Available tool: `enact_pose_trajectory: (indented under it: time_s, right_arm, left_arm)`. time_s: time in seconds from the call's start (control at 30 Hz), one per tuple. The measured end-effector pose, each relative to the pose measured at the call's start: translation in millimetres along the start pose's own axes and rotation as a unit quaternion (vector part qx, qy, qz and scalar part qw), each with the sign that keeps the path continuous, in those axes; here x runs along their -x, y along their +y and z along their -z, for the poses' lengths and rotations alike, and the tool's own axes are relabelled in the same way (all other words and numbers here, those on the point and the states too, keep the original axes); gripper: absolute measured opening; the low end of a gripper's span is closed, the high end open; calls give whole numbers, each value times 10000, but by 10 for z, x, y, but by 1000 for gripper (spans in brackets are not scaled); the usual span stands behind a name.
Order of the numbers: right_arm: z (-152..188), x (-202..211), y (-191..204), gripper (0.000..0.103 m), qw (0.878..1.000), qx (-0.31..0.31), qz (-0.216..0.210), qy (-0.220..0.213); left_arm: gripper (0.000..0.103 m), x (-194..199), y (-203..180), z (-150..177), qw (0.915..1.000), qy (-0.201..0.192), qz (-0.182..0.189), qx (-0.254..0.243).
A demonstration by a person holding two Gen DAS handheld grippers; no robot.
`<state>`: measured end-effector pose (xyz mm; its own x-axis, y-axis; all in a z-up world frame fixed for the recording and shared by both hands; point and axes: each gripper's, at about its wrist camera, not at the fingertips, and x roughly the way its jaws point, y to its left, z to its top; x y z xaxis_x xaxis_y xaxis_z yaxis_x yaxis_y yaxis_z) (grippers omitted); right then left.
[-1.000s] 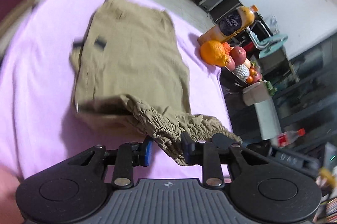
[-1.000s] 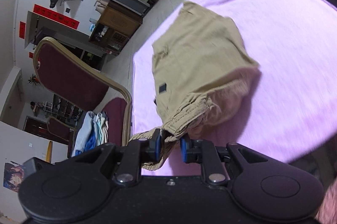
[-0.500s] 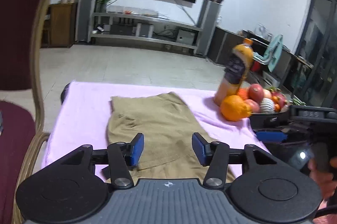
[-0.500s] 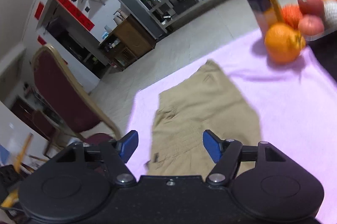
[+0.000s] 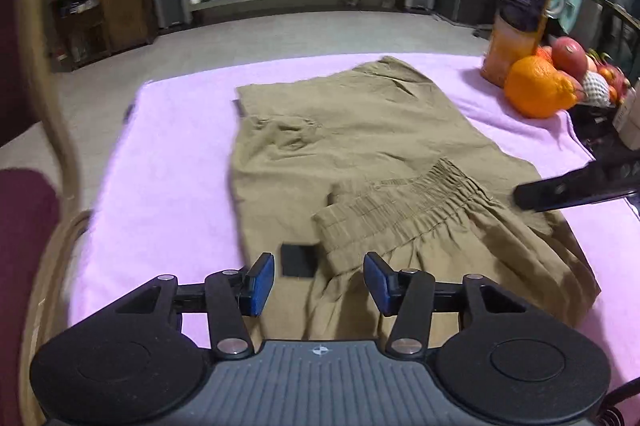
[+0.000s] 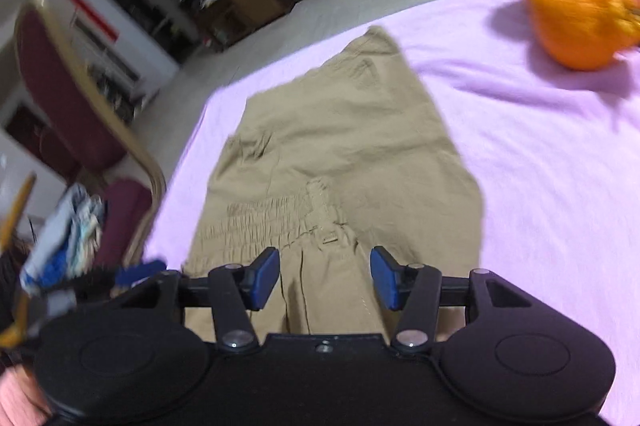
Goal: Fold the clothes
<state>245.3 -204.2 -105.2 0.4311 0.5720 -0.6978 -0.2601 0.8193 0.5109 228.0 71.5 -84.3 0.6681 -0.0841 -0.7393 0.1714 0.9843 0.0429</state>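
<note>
Khaki shorts (image 5: 360, 154) lie folded, elastic waistband (image 5: 404, 194) doubled on top.

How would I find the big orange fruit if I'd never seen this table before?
Start at the purple cloth covering the table, with the tan shorts lying in the middle. Look to the far right edge, where a tall juice bottle stands beside a pile of fruit. The orange sits in front of the bottle on the cloth, the biggest fruit there, bright orange with bumpy skin and a knobby end.

Dim indoor light, fisheye-bent edges, right wrist view motion-blurred
</note>
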Motion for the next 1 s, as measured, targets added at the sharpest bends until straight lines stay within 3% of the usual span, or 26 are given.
enact_pose_trajectory:
  time_s: [0.07,0.13,0.17,0.2,0.23,0.3,0.43,0.53,0.6,0.63,0.7,0.87,1.0]
  right_arm:
    - [2,-141,76,51,9989,431,141,110]
    - [28,-295,132,52,9947,890,477,205]
    - [41,-355,151,47,9927,1034,575,242]
    - [51,-376,164,29,9928,1029,562,260]
    - [54,-355,202,22,9931,1007,566,225]
    - [53,-246,331,13,9923,1050,664,-19]
    - [48,-77,486,12,9859,1316,783,-671]
    - [47,-280,400,16,9869,1278,936,-294]
    - [91,-431,299,28,9864,1237,1085,50]
    - [105,-420,285,28,9866,1221,1085,27]
    - [91,-335,311,38,9866,1187,1121,-28]
    - [133,292,226,57,9933,615,762,-606]
    - [236,390,200,58,9935,819,568,-559]
  left_arm:
    - [50,-112,-56,7,9997,16,-1,-243]
    - [38,-165,-91,27,9995,3,88,-297]
    - [27,-161,-130,26,9993,-37,79,-355]
    - [17,-148,-175,22,9990,-87,53,-426]
    - [12,-109,-219,12,9985,-208,-22,-498]
    - [10,-68,-270,-1,9975,-376,-163,-574]
    - [10,-166,-258,3,9976,-335,-317,-509]
    - [18,-240,-249,7,9975,-304,-432,-461]
    - [27,-289,-243,9,9974,-284,-509,-428]
    - [28,-245,-221,-4,9975,-317,-517,-351]
    - [28,-112,-165,-39,9977,-411,-515,-159]
    - [32,448,267,6,9926,-594,-266,1022]
    - [22,694,265,255,9936,-563,165,962]
